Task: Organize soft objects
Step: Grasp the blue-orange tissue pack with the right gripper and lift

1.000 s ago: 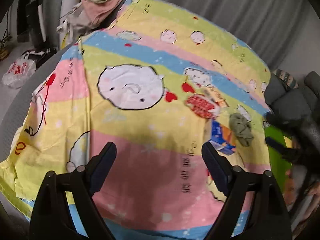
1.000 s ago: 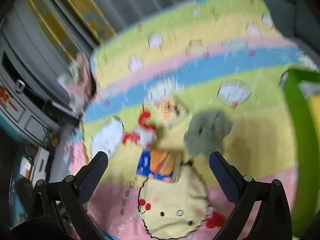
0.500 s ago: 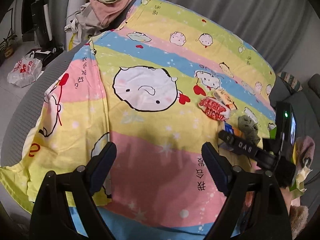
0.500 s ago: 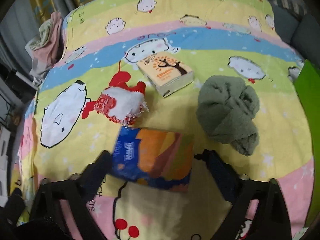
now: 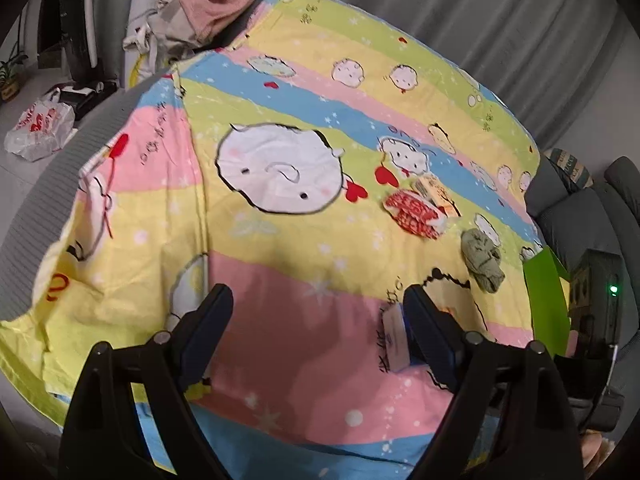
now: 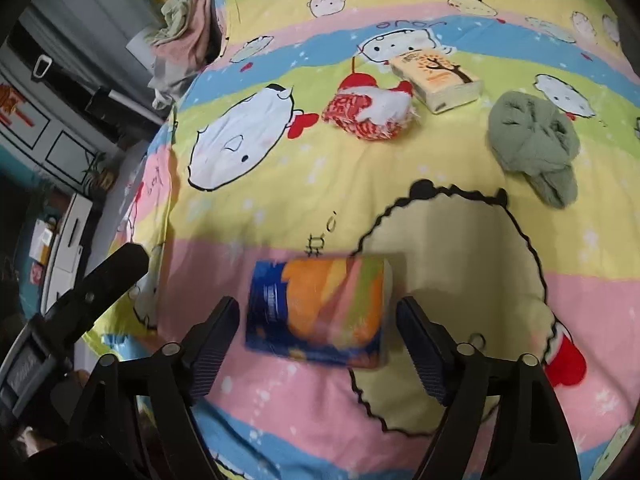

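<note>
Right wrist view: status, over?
Right gripper open, jaws straddling blue-orange tissue pack, no grip. Left gripper open, empty. Nothing in the way.

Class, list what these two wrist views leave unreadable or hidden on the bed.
- Blue and orange pack: right wrist view, print smeared by blur; whether the right gripper pads touch it is unclear.
- Same pack, left wrist view: mostly behind a left gripper finger.
- Green box: left wrist view, mostly cut off by dark gear.
</note>
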Demonstrator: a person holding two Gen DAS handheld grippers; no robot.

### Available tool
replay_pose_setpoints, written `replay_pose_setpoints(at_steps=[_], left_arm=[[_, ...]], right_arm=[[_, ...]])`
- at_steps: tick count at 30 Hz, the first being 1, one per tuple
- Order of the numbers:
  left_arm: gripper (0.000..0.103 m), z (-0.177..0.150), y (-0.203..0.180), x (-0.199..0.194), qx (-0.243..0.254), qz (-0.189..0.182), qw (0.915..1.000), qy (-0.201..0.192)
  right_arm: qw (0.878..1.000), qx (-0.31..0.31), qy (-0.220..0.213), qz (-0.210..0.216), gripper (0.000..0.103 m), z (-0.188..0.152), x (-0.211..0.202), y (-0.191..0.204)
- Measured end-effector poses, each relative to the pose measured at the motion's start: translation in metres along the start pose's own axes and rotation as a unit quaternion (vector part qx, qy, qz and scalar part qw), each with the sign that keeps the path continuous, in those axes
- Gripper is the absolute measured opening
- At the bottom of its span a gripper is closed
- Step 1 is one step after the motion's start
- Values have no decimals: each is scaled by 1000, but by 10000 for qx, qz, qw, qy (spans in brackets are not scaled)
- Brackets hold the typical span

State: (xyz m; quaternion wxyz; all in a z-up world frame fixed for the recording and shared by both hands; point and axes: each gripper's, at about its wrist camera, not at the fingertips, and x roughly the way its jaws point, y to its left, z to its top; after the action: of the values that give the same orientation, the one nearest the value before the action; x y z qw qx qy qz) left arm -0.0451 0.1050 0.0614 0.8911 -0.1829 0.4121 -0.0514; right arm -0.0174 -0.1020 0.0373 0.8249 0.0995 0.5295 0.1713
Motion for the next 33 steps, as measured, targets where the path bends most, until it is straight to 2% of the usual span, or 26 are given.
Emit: replay_pose_setpoints(at_steps=[4,9,10,12,13,14,16,18,20,22,25,29,33], left_arm=[[86,-5,-4,5,-39,-241,9995,216],[81,-14,-14,17,-56,-606,9965,564],[77,-16,-17,19,-29,-646,9960,613],[68,-21,-26,24,77,-760,9945,712],[59,-23,-29,27,116,-818,9936,777],[48,-26,-35,32,167,-891,9919,891],[38,-30,-40,39,218,-920,9904,1003],[32,-34,-47,47,290,-932,9891,1101],[32,-35,-52,49,347,-1033,9878,1114],[31,-35,-57,50,440,-954,9885,1084],[30,-35,-65,48,520,-1033,9885,975],[30,-29,-88,34,766,-1203,9876,660],[30,-18,-126,13,1089,-1612,9806,235]], right_arm=[[9995,14,-312,-101,84,-6,-20,-6],[9947,601,-627,546,84,-3,-45,-31],[9938,641,-693,595,81,-3,-47,-34],[9937,638,-694,600,66,-2,-44,-36],[9940,635,-642,625,58,-2,-40,-36],[9938,659,-540,711,55,0,-33,-37],[9915,809,-384,939,55,1,-20,-41],[9906,921,-220,986,55,2,-6,-44],[9901,990,-181,979,55,0,2,-46],[9880,1087,-202,1077,55,0,3,-50],[9862,1166,-324,1129,55,1,-5,-55],[9832,1185,-925,1036,55,0,-46,-63],[9740,1260,-1673,869,55,-3,-102,-76]])
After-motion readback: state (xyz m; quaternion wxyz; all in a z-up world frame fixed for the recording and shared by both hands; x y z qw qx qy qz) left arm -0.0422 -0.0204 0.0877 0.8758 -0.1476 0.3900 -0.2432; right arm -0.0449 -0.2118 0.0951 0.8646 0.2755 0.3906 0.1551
